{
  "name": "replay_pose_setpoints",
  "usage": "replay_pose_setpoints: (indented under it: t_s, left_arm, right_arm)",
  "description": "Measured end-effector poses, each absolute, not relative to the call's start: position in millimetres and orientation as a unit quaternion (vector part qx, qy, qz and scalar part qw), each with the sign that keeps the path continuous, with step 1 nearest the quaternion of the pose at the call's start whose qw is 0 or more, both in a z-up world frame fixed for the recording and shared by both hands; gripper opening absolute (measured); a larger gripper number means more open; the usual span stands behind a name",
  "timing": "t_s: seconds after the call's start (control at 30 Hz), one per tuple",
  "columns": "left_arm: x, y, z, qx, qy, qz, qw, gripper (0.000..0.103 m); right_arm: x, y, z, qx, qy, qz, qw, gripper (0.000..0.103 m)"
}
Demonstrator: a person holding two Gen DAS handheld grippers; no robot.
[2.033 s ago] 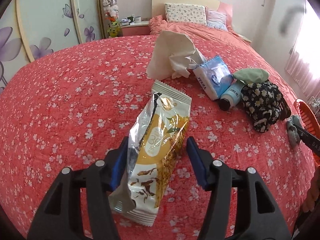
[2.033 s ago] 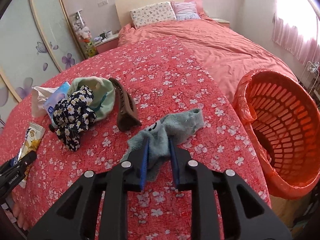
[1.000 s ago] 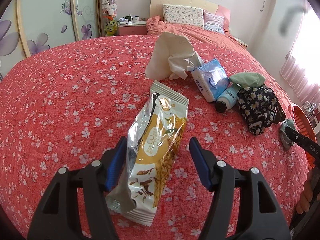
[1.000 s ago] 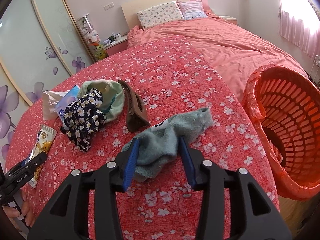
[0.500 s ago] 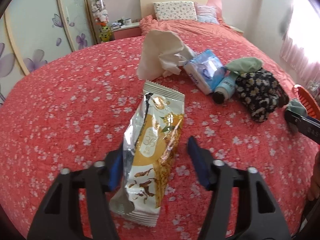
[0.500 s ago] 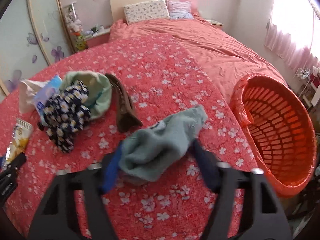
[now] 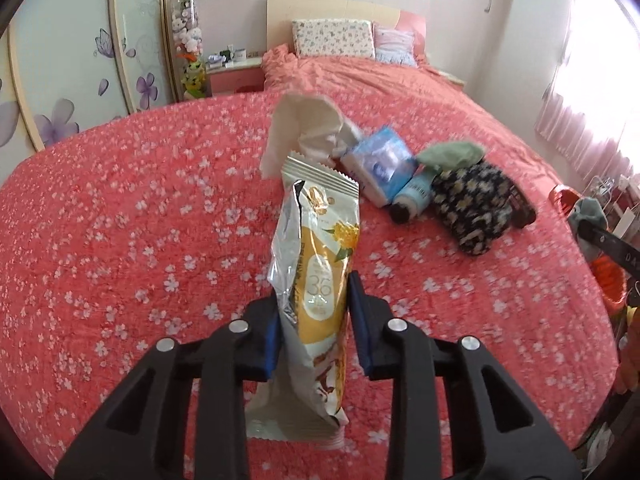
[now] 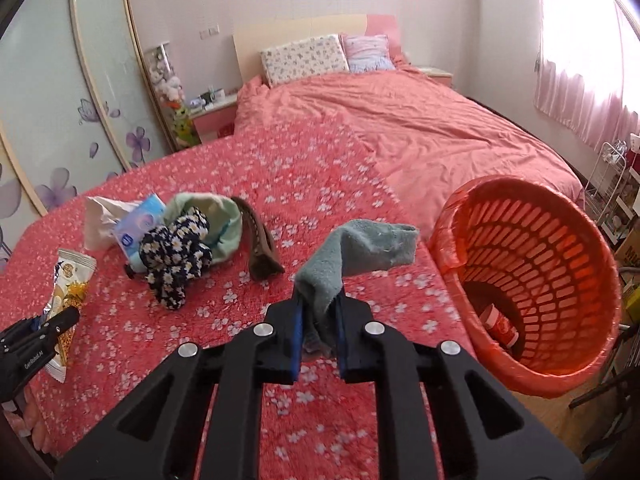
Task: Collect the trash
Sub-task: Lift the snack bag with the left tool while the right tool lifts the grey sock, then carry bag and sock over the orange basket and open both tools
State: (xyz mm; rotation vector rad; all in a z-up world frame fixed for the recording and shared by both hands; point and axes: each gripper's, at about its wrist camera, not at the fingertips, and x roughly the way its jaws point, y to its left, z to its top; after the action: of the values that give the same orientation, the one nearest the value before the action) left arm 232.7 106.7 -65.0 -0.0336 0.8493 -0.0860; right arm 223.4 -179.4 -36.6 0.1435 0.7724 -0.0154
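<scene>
My left gripper is shut on a yellow and silver snack wrapper and holds it above the red floral bedspread. It also shows at the left in the right wrist view. My right gripper is shut on a grey-green sock, lifted off the bed. An orange basket stands at the bed's right edge with a red cup inside.
On the bed lie a white crumpled bag, a blue tissue pack, a small bottle, a black floral cloth, a pale green cloth and a brown hair clip. Pillows lie at the headboard.
Both grippers were open around their items one second ago. Now the left has shut on the wrapper and the right on the sock, and both items are lifted off the bed.
</scene>
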Motion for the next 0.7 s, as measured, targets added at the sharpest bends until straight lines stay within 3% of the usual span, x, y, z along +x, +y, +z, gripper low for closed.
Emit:
replay_pose_setpoints:
  t_s: [0.33, 0.7]
  left_arm:
    - [213.1, 89.3, -21.6, -0.021, 0.378, -0.061, 0.924, 0.028]
    - [200.5, 2.6, 43.0, -0.029, 0.323, -0.142, 0.935, 0.028]
  right_arm:
    - [195.7, -197.2, -6.4, 0.083, 0.339, -0.002, 0.937, 0.013]
    - [162.7, -247.2, 32.5, 0.107, 0.285, -0.008, 0.953, 0.013]
